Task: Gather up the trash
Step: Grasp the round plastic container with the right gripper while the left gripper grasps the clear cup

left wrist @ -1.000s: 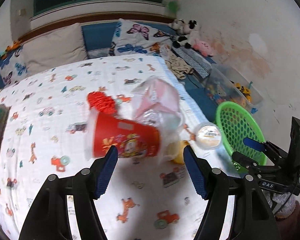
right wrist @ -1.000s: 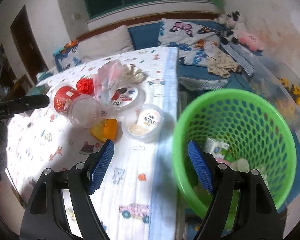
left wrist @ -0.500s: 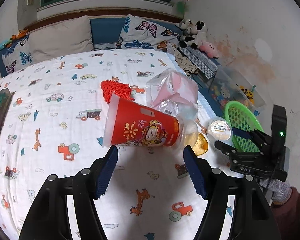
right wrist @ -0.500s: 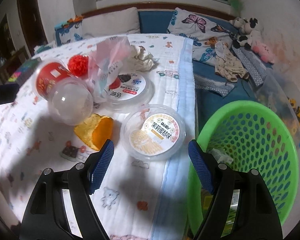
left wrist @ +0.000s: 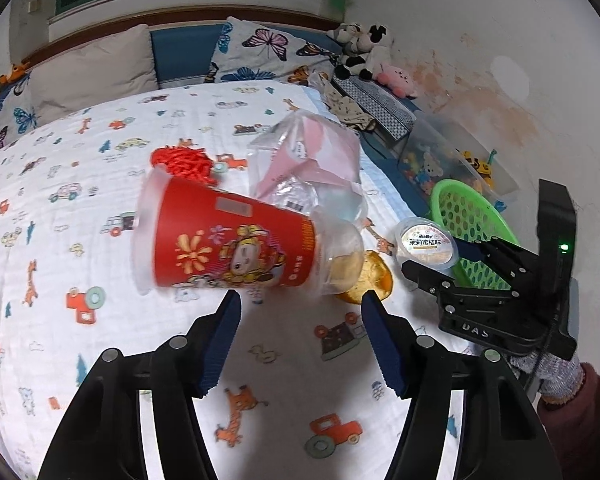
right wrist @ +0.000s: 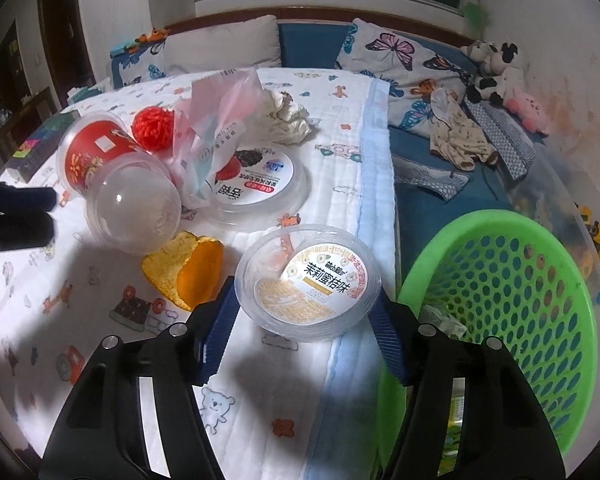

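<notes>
Two claws are seen over a bed (left wrist: 100, 248) covered with a printed sheet. The left claw (left wrist: 300, 312) is held half wide and its jaws are closing, with nothing pressed between them. Just ahead of its fingertips a red cup (left wrist: 228, 240) with a clear dome lid is lying on its side. Beyond the cup, a red yarn ball (left wrist: 182, 160) is seen to the left and a crumpled plastic bag (left wrist: 308, 168) to the right. Ahead of the right fingertip a piece of orange peel (left wrist: 374, 276) is lying, touching the dome lid.

The right claw (right wrist: 304, 308) is also closing. A small round tub (right wrist: 308, 284) with a printed lid is placed between its fingers; whether the pads already press on the tub's wall cannot be told. To the left of this claw the peel is found again, and farther ahead a larger flat tub (right wrist: 260, 184) is lying partly under the bag. To the right of the claw, beside the bed edge, a green basket (right wrist: 540, 300) is standing with some trash inside.
</notes>
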Demonstrator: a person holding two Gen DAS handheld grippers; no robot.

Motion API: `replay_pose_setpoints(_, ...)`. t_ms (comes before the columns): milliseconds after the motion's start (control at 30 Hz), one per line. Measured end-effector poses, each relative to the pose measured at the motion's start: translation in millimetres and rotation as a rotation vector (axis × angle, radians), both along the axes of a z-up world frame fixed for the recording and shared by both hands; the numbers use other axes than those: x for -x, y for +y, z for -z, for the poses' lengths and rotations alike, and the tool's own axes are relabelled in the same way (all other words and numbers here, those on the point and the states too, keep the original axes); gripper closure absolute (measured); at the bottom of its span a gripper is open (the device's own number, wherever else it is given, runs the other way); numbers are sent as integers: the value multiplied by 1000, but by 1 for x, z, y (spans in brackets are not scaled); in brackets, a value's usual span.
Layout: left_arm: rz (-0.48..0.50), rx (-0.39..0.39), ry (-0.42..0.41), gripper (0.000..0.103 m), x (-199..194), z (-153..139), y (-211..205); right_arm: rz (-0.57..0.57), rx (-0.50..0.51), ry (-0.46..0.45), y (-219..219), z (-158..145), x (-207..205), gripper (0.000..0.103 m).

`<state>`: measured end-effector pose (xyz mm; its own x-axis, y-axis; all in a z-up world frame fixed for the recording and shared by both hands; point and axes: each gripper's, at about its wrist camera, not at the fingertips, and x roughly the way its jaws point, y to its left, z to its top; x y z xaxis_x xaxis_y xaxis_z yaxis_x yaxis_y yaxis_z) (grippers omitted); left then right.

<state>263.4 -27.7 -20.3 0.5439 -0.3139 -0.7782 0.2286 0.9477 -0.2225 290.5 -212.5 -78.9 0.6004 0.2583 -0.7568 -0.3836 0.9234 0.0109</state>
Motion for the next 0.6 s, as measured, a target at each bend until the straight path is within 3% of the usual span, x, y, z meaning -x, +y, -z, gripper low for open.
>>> replay_pose_setpoints(600,25,42,-4,56,-32,12,-24,46,-118,-17,-26,-27,27,39)
